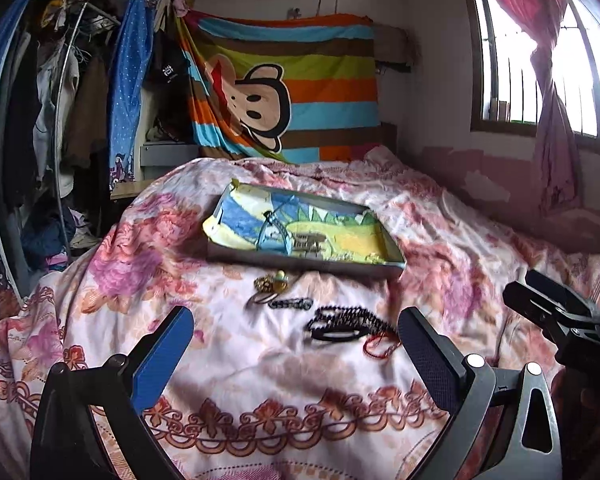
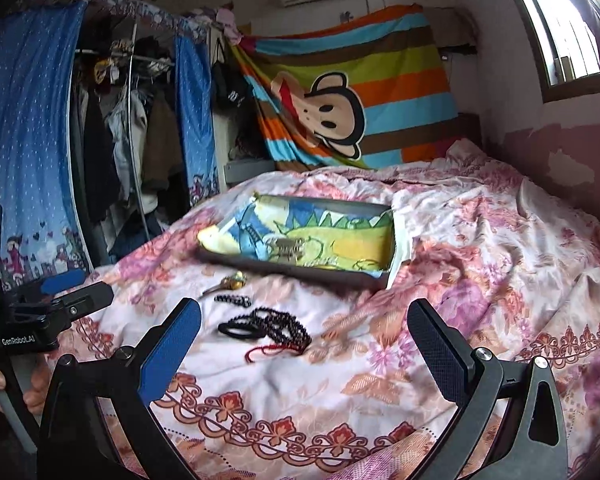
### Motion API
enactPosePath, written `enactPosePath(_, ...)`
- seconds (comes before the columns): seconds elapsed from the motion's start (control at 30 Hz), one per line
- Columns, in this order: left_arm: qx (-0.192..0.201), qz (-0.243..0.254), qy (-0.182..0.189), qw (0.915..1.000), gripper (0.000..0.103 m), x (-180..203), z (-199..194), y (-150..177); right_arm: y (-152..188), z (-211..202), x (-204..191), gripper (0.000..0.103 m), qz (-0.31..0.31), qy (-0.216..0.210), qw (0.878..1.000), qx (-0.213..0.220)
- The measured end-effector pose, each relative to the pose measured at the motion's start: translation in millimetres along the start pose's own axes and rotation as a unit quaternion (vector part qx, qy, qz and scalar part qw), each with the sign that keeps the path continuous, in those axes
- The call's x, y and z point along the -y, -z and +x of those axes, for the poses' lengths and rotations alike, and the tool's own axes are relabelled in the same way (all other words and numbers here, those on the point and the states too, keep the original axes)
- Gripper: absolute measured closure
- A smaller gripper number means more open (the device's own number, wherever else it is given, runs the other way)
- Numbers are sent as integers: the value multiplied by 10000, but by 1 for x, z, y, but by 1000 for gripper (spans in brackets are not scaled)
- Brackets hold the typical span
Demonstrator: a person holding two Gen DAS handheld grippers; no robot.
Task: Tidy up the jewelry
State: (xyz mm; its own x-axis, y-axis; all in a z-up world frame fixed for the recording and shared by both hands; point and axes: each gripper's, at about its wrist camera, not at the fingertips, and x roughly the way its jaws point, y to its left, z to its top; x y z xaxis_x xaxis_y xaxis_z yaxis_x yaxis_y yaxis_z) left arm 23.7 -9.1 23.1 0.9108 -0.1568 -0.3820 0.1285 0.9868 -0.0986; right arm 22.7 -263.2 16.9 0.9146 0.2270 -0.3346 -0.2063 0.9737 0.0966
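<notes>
Your bed [image 1: 440,216] in its floral quilt carries everything, and both of your claws hover over its near edge, spread wide and holding nothing.

Beyond the loose pieces, further from you than any of them, sits the shallow tray [image 1: 392,266] lined with a blue, green and yellow picture cloth; a few pieces already lie in it, among them what looks like a bronze clasp and a blue cord.

Nearest to you is the heap of black beads [image 1: 346,320], with a red cord [image 1: 376,346] trailing off its near right end. From your left claw [image 1: 296,344] the heap lies just ahead and slightly right of centre, close to the right finger [image 1: 428,354]. From your right claw [image 2: 304,344] it lies ahead and left of centre, nearer the blue left finger [image 2: 172,344]. Its long axis runs roughly across both claws, left to right.

Past it lie the short dark beaded strand [image 1: 292,303] and the small gold and yellow piece [image 1: 274,280], just before the tray.

I judge the left claw better placed for the heap.
</notes>
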Motion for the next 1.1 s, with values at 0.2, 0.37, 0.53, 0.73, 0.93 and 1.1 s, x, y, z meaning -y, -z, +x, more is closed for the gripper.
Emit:
enactPosePath(0.2, -453, -50, -190, 9988, 0, -6, 19, 9, 14, 23, 2, 1, 22, 59, 9983, -572)
enactPosePath(0.37, -828, -280, -258, 9958, 0, -17, 36, 16, 26, 42, 5, 1, 33, 161, 9948, -1008)
enactPosePath(0.53, -1121, -577, -259, 9917, 0, -27, 46, 22, 30, 49, 5, 1, 32, 149, 9927, -1200)
enactPosePath(0.73, -1121, -682, -271, 9910, 0, -29, 46, 23, 33, 52, -1, 1, -35, 114, 9908, -1352)
enactPosePath(0.93, -1190, -639, -271, 9905, 0, -29, 47, 22, 34, 54, -3, 1, -62, 103, 9899, -1411)
enactPosePath(1.1, -1219, -653, -230, 9901, 0, -29, 49, 21, 35, 55, -2, 1, -4, 98, 9896, -1434)
